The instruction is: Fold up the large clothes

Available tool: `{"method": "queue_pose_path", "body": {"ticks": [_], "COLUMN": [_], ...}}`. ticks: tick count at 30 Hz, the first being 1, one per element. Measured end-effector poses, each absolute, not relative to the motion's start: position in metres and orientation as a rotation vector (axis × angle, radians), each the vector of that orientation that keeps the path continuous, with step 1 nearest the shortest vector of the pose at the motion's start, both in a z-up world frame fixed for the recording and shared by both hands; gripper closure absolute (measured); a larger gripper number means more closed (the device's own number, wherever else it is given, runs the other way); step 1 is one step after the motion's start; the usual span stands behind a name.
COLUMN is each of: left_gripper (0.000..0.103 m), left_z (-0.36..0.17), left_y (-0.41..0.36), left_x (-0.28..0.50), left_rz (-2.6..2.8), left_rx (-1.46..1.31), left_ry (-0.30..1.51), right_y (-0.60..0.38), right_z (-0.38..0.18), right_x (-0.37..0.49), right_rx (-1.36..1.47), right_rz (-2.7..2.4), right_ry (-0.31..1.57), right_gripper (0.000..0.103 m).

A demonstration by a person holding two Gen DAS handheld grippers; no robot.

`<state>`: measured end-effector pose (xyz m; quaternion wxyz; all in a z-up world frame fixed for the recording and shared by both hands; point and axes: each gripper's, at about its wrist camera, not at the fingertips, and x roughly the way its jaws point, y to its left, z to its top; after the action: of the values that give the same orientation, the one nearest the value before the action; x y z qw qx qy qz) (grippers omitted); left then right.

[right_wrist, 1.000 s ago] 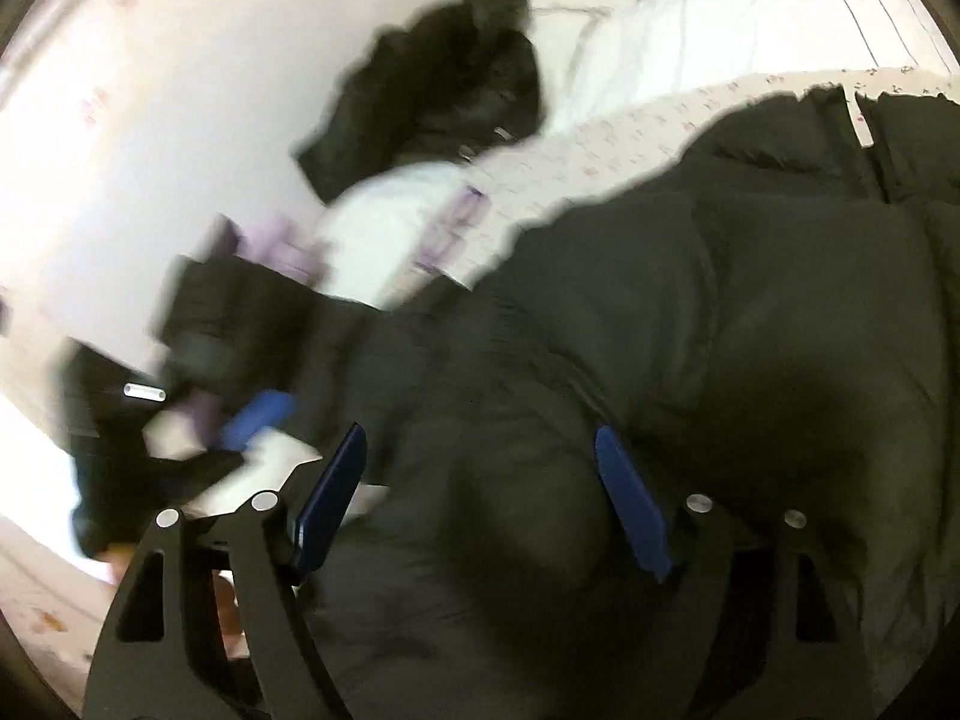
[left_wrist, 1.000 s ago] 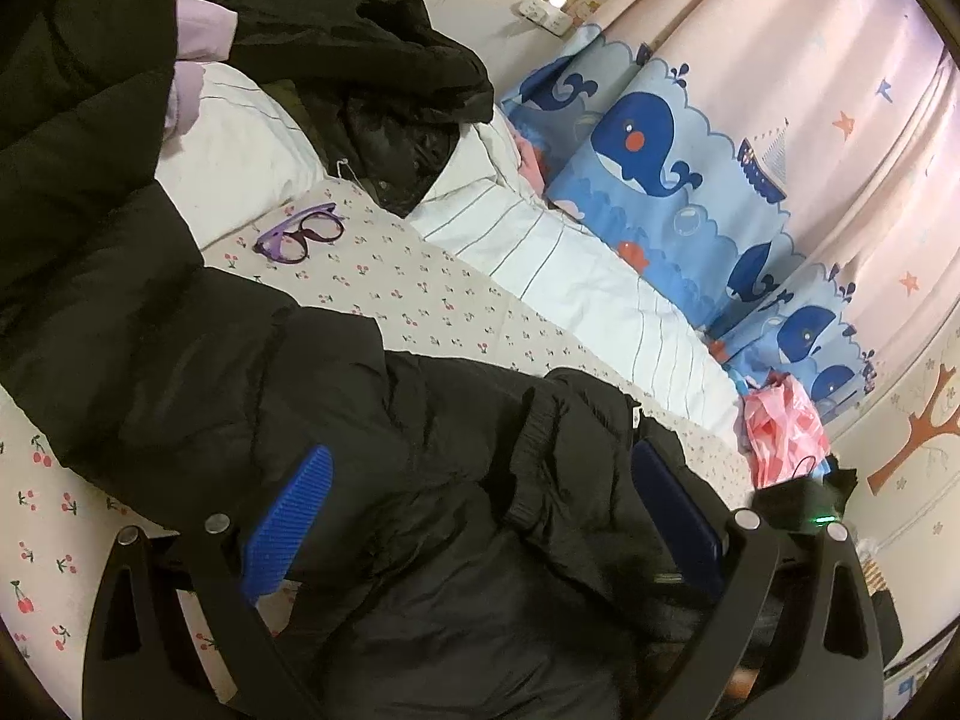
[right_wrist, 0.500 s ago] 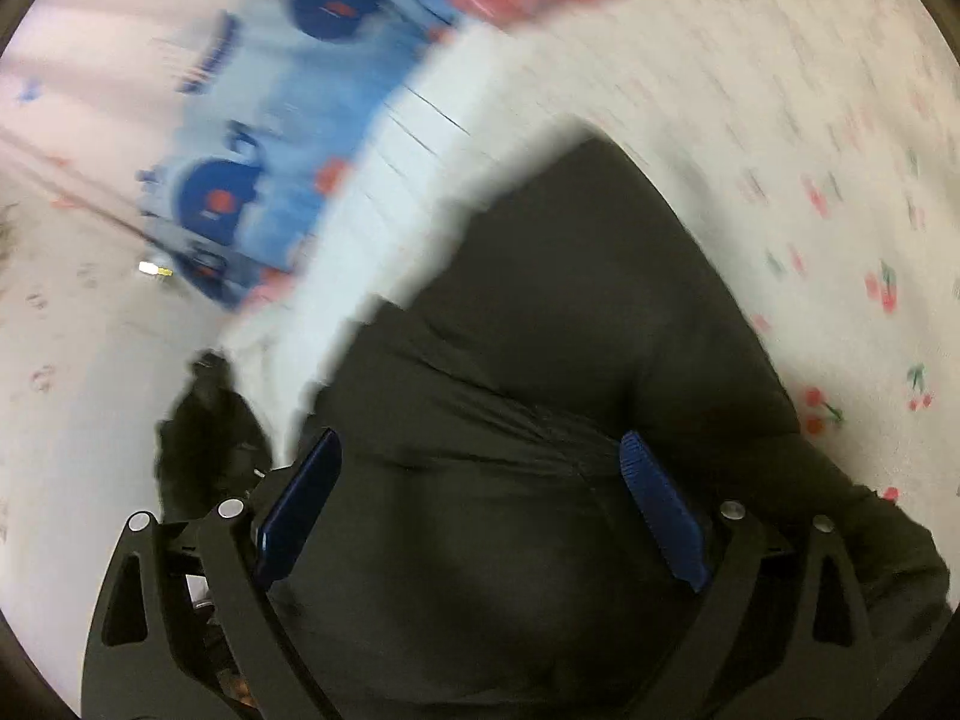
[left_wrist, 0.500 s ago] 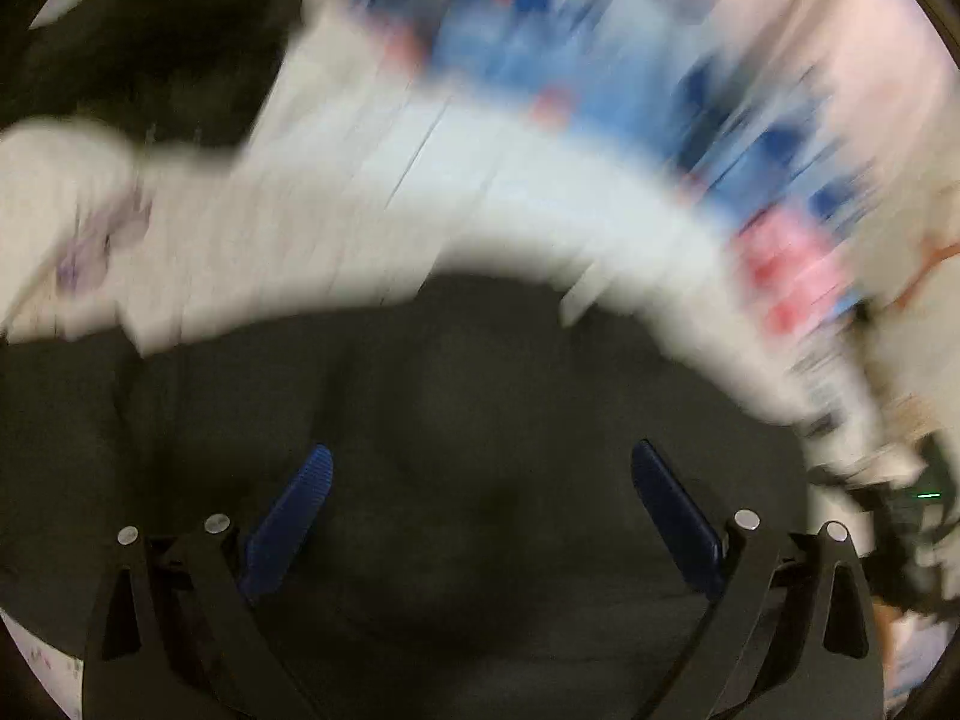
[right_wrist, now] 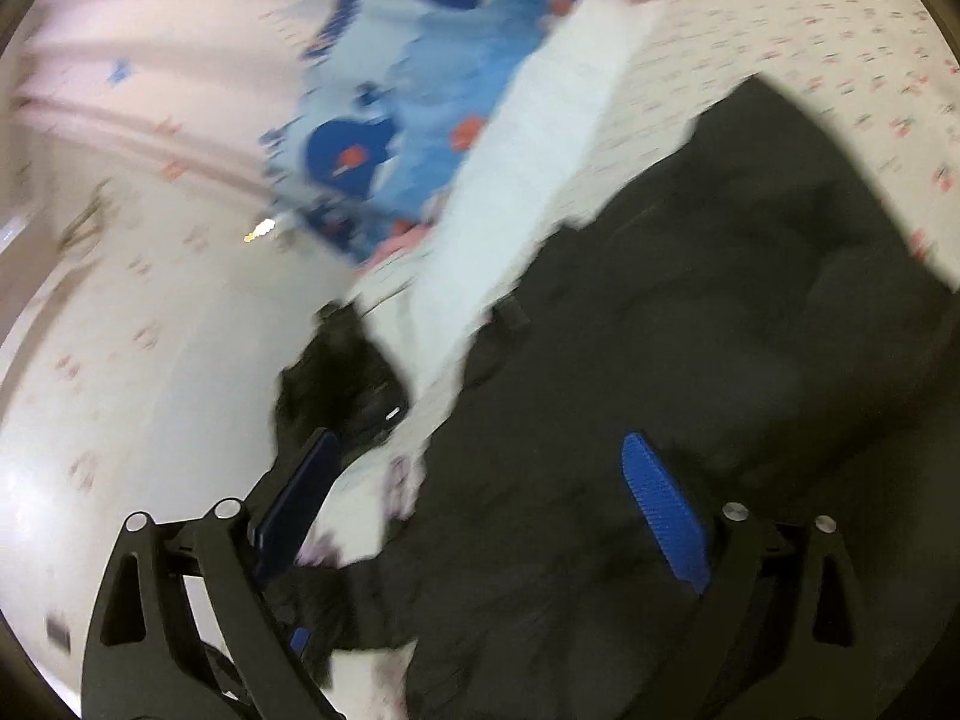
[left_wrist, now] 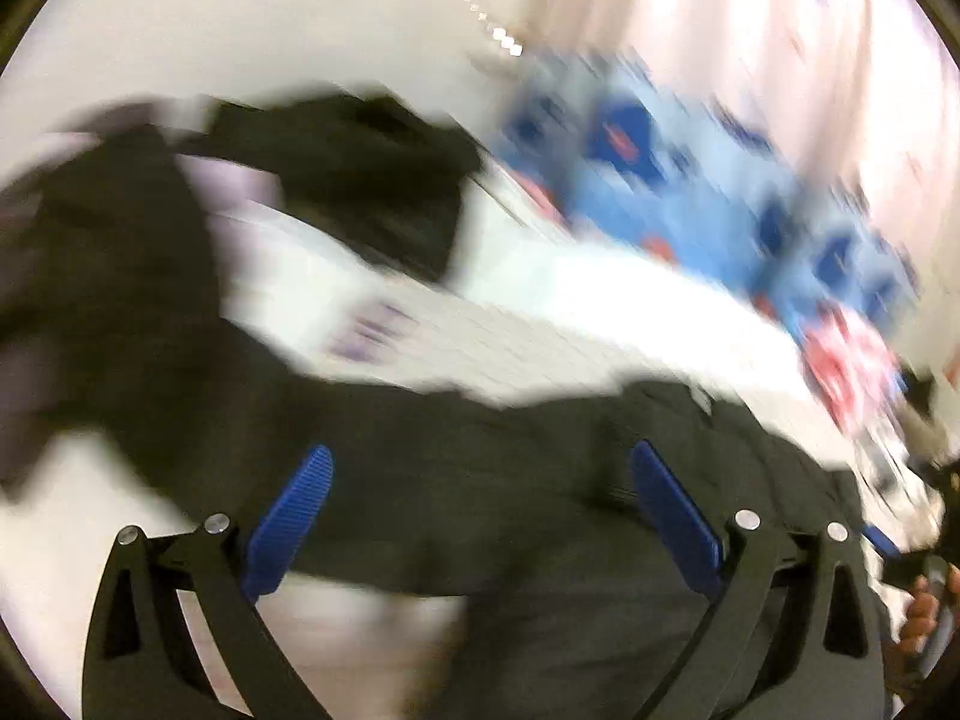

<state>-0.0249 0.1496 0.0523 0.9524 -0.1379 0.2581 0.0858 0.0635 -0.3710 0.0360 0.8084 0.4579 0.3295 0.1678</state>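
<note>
A large black padded jacket [left_wrist: 492,480] is lying spread across the bed [left_wrist: 540,354], filling the lower part of both wrist views and reaching out over the cherry-print sheet [right_wrist: 840,30]. The left hand-held gripper [left_wrist: 480,516] is hovering over it with its blue pads spread wide and no cloth caught between them. The right hand-held gripper [right_wrist: 486,516] is likewise standing wide, its jaws having just been opening, with the jacket lying beneath them rather than pinched.

The jacket is looking puffy and soft, likely bulky but light, with a smooth shell that may be slipping under a shallow pinch. It will probably be springing back after each fold, so taking hold at a firm seam, such as a hem, cuff or shoulder edge, seems wiser than biting into the middle of the padding. A ridge near the right side of the left view may be the zip edge, though motion blur is making that uncertain.

A second dark garment [left_wrist: 372,180] is sitting heaped near the wall end of the bed, well apart from the jacket. A whale-print curtain [right_wrist: 384,120] is hanging beside the bed. No container is showing clearly in either view.
</note>
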Motion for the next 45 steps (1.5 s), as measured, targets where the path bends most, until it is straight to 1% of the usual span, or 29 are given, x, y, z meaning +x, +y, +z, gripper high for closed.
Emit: {"method": "queue_pose_path", "body": {"ticks": [3, 6, 8, 14, 20, 22, 24, 25, 26, 27, 29, 33, 36, 40, 41, 45], "left_gripper": [0.007, 0.007, 0.007, 0.007, 0.009, 0.027, 0.083, 0.089, 0.093, 0.096, 0.097, 0.098, 0.098, 0.098, 0.098, 0.098], "left_z": [0.058, 0.059, 0.064, 0.068, 0.058, 0.056, 0.053, 0.051, 0.051, 0.054, 0.061, 0.090, 0.123, 0.157, 0.160, 0.143], "left_y": [0.210, 0.259, 0.277, 0.283, 0.299, 0.306, 0.317, 0.322, 0.323, 0.321, 0.315, 0.291, 0.254, 0.170, 0.132, 0.021], "left_x": [-0.067, -0.077, -0.072, -0.049, -0.027, -0.020, -0.013, -0.009, -0.006, -0.004, -0.004, 0.002, 0.014, 0.036, 0.044, 0.066], "left_rz": [0.298, 0.324, 0.319, 0.375, 0.499, 0.536, 0.509, 0.480, 0.474, 0.464, 0.422, 0.294, 0.135, -0.135, -0.240, -0.495], "left_rx": [-0.327, -0.417, -0.444, -0.365, -0.418, -0.436, -0.506, -0.542, -0.551, -0.540, -0.543, -0.557, -0.566, -0.549, -0.547, -0.543], "left_ry": [0.440, 0.428, 0.393, 0.372, 0.387, 0.401, 0.433, 0.451, 0.461, 0.466, 0.460, 0.427, 0.391, 0.374, 0.381, 0.432], "right_y": [-0.330, -0.293, -0.279, -0.269, -0.276, -0.276, -0.275, -0.275, -0.274, -0.274, -0.276, -0.278, -0.278, -0.287, -0.292, -0.320], "right_z": [0.038, 0.026, 0.017, 0.011, 0.003, 0.002, 0.002, 0.003, 0.003, 0.003, 0.005, 0.011, 0.022, 0.040, 0.044, 0.044], "right_x": [0.051, 0.059, 0.059, 0.057, 0.069, 0.070, 0.070, 0.071, 0.071, 0.071, 0.071, 0.072, 0.072, 0.073, 0.074, 0.076], "right_rx": [0.950, 0.923, 0.913, 0.881, 0.912, 0.917, 0.918, 0.917, 0.916, 0.912, 0.920, 0.925, 0.923, 0.984, 1.016, 1.149], "right_rz": [0.441, 0.484, 0.495, 0.499, 0.508, 0.514, 0.515, 0.516, 0.516, 0.514, 0.511, 0.525, 0.566, 0.669, 0.696, 0.710], "right_ry": [0.727, 0.820, 0.859, 0.881, 0.877, 0.880, 0.883, 0.885, 0.886, 0.888, 0.887, 0.873, 0.849, 0.771, 0.747, 0.695], "right_gripper": [0.009, 0.009, 0.009, 0.009, 0.009, 0.009, 0.009, 0.009, 0.009, 0.009, 0.009, 0.009, 0.009, 0.007, 0.007, 0.007]}}
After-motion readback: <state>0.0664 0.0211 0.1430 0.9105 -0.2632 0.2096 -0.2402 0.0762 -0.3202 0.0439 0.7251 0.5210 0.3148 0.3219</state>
